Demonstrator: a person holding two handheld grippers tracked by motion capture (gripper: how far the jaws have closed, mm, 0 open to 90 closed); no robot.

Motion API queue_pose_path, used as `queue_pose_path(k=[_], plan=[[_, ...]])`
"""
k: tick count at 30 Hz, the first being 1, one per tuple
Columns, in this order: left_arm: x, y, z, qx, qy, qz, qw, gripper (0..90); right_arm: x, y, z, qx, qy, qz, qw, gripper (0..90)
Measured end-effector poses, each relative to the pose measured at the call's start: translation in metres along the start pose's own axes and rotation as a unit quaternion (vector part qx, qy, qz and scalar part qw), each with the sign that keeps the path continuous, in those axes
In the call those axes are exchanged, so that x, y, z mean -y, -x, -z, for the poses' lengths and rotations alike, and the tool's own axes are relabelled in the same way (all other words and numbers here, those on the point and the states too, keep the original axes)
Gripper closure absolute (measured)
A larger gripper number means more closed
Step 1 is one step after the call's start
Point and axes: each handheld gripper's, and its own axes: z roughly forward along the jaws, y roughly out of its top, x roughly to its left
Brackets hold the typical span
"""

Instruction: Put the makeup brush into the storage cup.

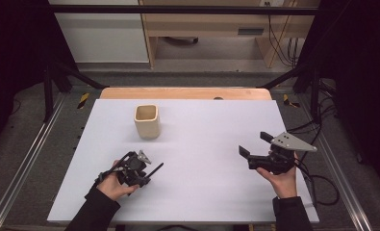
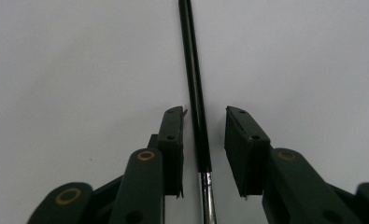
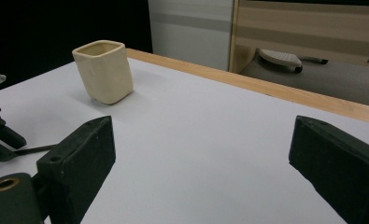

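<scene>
From the high view, the left gripper [image 1: 148,174] sits low over the near-left part of the white tabletop [image 1: 202,192], with a thin black rod with a metal end [image 1: 155,168] lying on the surface and poking out from between its jaws toward the middle. A cream ceramic square cup [image 1: 146,121] stands upright farther back, well apart from the rod. The right gripper [image 1: 255,147] is held above the near-right area, nothing in it.

In the left gripper view, the rod [image 2: 197,102] runs straight up the gap. The jaws are narrowed around it; the left pad [image 2: 173,140] is just beside it, the right pad [image 2: 240,149] a little apart, so no firm clamp yet.

In the right gripper view, the right gripper [image 3: 201,158] has its jaws spread wide and empty, looking toward the cup [image 3: 105,70].

The step in hand looks like grasping the rod. Next comes closing fully on it, then lifting; probably the cup is its destination, which would call for tipping the rod upright over the opening.
</scene>
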Motion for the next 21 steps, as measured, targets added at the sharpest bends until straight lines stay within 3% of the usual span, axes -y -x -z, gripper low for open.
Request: queue_pose_path(k=[21], plan=[[0.0003,0.0038,-0.0024,-0.005,-0.005,-0.004,1.0000,77.5,0.0003,-0.0005,-0.0008,0.000,-0.002,0.000,1.0000,7.5]])
